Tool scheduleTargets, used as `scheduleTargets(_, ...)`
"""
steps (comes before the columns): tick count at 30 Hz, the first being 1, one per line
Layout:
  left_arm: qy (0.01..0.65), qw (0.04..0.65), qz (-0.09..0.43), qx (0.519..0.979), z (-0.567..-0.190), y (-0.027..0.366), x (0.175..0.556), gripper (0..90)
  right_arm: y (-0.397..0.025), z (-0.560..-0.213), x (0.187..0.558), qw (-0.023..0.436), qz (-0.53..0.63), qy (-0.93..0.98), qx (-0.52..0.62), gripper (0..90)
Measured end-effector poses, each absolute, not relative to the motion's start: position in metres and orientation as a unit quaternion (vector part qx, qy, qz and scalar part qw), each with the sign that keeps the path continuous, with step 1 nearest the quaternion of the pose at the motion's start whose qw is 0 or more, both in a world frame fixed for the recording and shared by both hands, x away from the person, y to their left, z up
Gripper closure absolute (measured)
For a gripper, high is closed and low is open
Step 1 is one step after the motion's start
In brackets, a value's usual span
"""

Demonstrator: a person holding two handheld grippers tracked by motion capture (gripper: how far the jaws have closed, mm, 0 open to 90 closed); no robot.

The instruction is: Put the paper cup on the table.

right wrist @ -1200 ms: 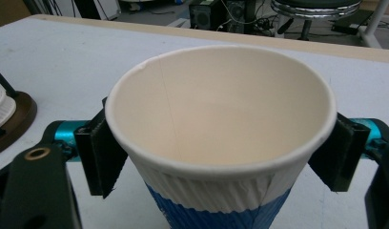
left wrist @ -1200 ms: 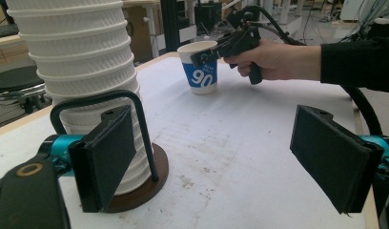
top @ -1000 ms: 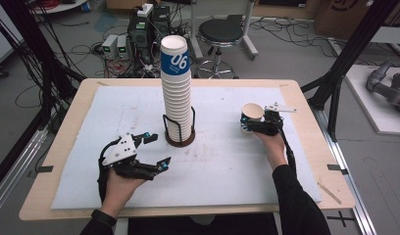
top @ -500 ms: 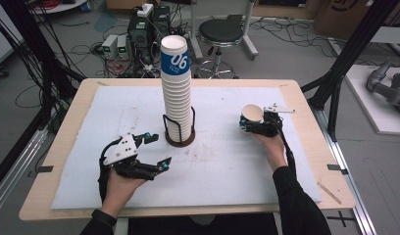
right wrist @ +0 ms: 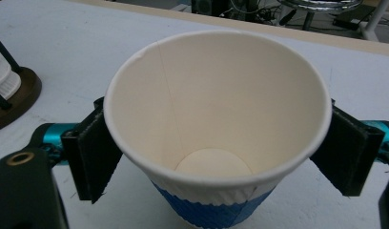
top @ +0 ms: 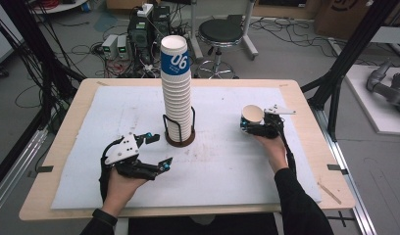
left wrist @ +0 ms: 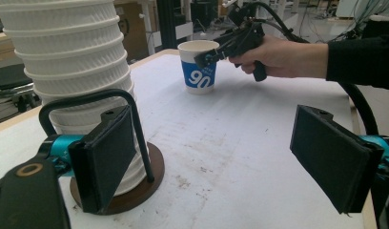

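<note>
A tall stack of white ribbed paper cups (top: 176,93), the top one with a blue band marked 06, stands in a black wire holder on a brown round base (top: 180,141) mid-table. A single paper cup (top: 252,116) with a blue band stands upright on the white mat at the right, and my right gripper (top: 249,126) is shut on its sides. In the right gripper view the empty cup (right wrist: 216,109) sits between both pads (right wrist: 95,155). My left gripper (top: 160,150) is open, left of and in front of the holder, with nothing between its pads (left wrist: 107,157). The left gripper view shows the stack (left wrist: 68,62) and the far cup (left wrist: 199,67).
A white mat (top: 222,166) covers most of the wooden table (top: 311,127). Black frame posts, cables, electronics and a stool (top: 222,34) stand beyond the far edge. Bare mat lies between the two grippers.
</note>
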State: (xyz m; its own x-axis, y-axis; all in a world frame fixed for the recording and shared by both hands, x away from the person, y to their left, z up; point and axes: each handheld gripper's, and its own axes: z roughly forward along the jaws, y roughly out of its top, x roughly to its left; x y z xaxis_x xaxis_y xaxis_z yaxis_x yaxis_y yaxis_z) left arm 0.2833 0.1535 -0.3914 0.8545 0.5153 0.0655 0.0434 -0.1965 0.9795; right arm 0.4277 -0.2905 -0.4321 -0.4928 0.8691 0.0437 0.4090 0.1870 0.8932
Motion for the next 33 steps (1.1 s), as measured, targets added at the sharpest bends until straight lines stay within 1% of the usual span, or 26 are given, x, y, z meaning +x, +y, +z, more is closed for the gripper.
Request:
scheduleTargets(7,0.186,0.605,0.193,0.749,-0.391,0.152,0.284,15.4,-0.29,-0.432,0.423,0.246,0.459,0.73,0.443,13.6)
scheduleTargets(19,0.184,0.607,0.192,0.749,-0.391,0.152,0.285,15.4,-0.295,-0.429,0.408,0.262,0.443,0.728,0.453,13.6)
scheduleTargets(26,0.184,0.606,0.193,0.749,-0.39,0.151,0.285,15.4,-0.297,-0.427,0.392,0.249,0.435,0.733,0.461,13.6)
scheduleTargets(33,0.185,0.607,0.192,0.748,-0.39,0.151,0.287,15.4,-0.301,-0.416,0.371,0.228,0.462,0.732,0.446,13.6)
